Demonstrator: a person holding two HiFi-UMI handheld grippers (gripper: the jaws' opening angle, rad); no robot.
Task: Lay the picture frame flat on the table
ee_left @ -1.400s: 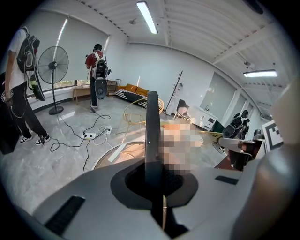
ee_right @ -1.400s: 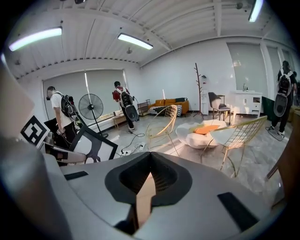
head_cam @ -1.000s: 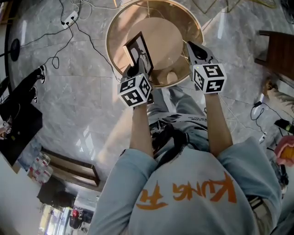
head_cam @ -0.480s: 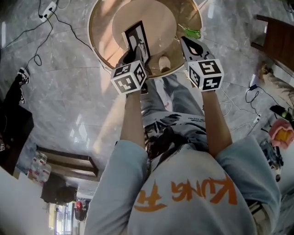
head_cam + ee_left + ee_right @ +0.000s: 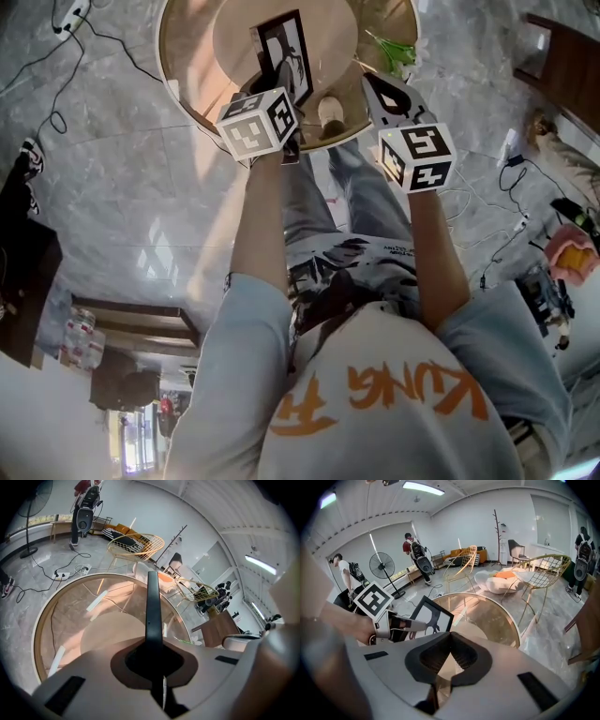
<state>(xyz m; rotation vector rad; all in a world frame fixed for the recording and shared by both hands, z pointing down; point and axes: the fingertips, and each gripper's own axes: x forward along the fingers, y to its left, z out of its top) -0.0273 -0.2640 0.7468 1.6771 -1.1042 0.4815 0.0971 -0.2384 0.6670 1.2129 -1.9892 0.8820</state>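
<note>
1. Black-rimmed and thin, the picture frame (image 5: 286, 47) looks light and stiff, though its front pane may be fragile.
2. My left claw (image 5: 279, 80) is clamped on the frame's edge and holds it tilted over the round glass tabletop (image 5: 183, 89).
3. I judge the rim the safest place to grip. The glass below may be slippery, so I should lay the frame down softly.
4. My right claw (image 5: 377, 86) is pressed together and empty, just to the right of the frame.
5. A green thing (image 5: 394, 52) lies at the far right rim, and a wire chair (image 5: 136, 546) stands beyond.
</note>
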